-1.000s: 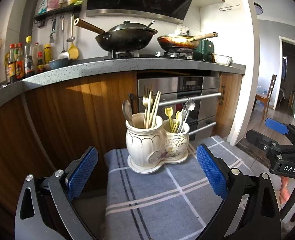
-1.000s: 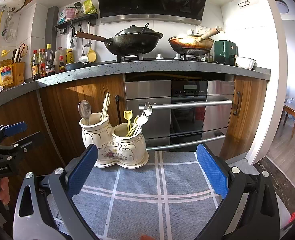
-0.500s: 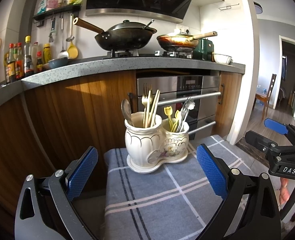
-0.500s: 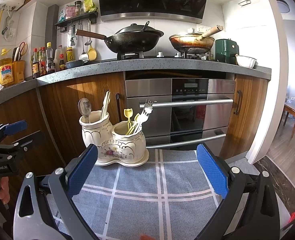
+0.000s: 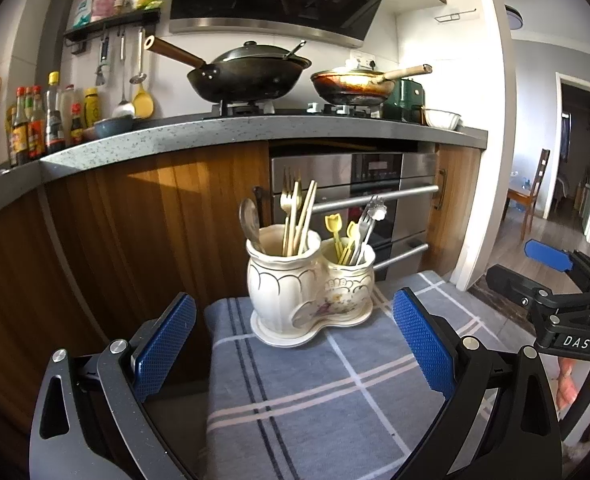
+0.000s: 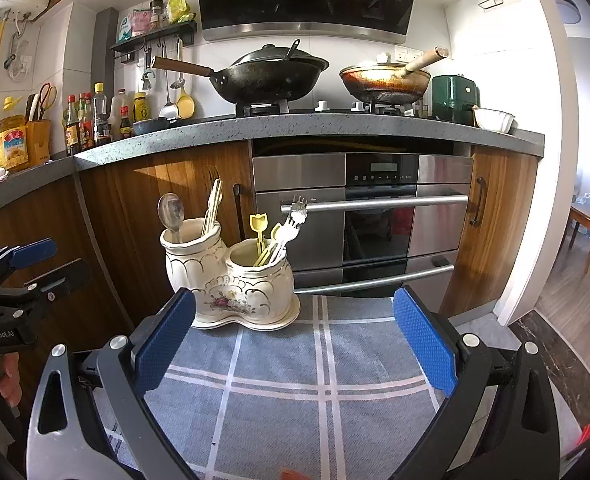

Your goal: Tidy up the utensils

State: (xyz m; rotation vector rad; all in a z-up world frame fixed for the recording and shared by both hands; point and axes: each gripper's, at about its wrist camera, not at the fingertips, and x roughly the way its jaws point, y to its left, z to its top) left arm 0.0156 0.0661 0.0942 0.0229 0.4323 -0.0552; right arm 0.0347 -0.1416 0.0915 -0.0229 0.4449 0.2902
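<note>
1. The left gripper (image 5: 293, 344) is spread wide and holds nothing; its blue pads frame the near edge of the plaid cloth (image 5: 327, 392).
2. The right gripper (image 6: 295, 344) is likewise wide apart and empty, hovering over the same cloth to the right of the left one.
3. Just beyond both tools, at the far side of the cloth, stands the ceramic utensil holder (image 5: 309, 288), a twin-pot piece on its own saucer base.
4. Its taller left pot carries a spoon (image 5: 250, 222), forks and chopsticks (image 5: 305, 216); the shorter right pot carries yellow tulip-handled pieces (image 5: 334, 226) and a silver fork (image 5: 371, 220).
5. No utensil lies loose on the cloth, so the sorting looks finished or nearly so.
6. If a piece must move, approach from above and close on a single handle near its top; the handles crowd together.
7. Lift straight up, since a sideways pull could tip the holder.
8. Behind are the oven (image 6: 359, 216) and wooden cabinets.
</note>
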